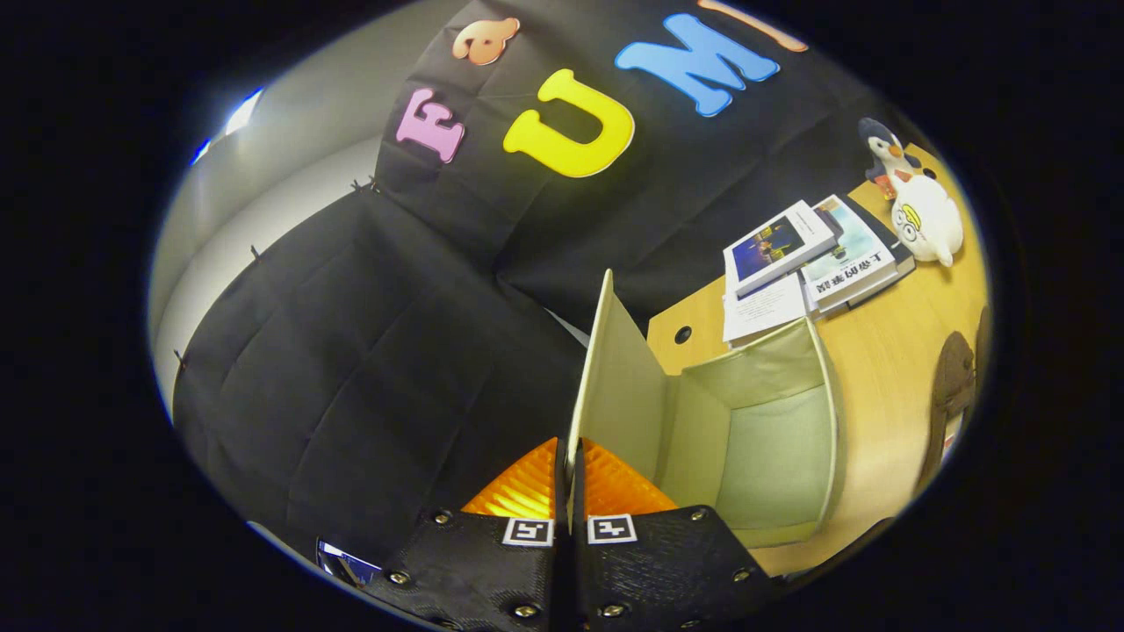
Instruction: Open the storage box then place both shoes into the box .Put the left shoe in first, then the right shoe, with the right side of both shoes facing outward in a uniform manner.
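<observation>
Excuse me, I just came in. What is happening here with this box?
A person's handheld gripper is shut on the lid of the pale green storage box, holding the lid upright by its edge so the box stands open. The inside of the box is empty. A brown shoe lies on the wooden table beside the box, not yet placed. Behind the box are some books and a plush penguin.
</observation>
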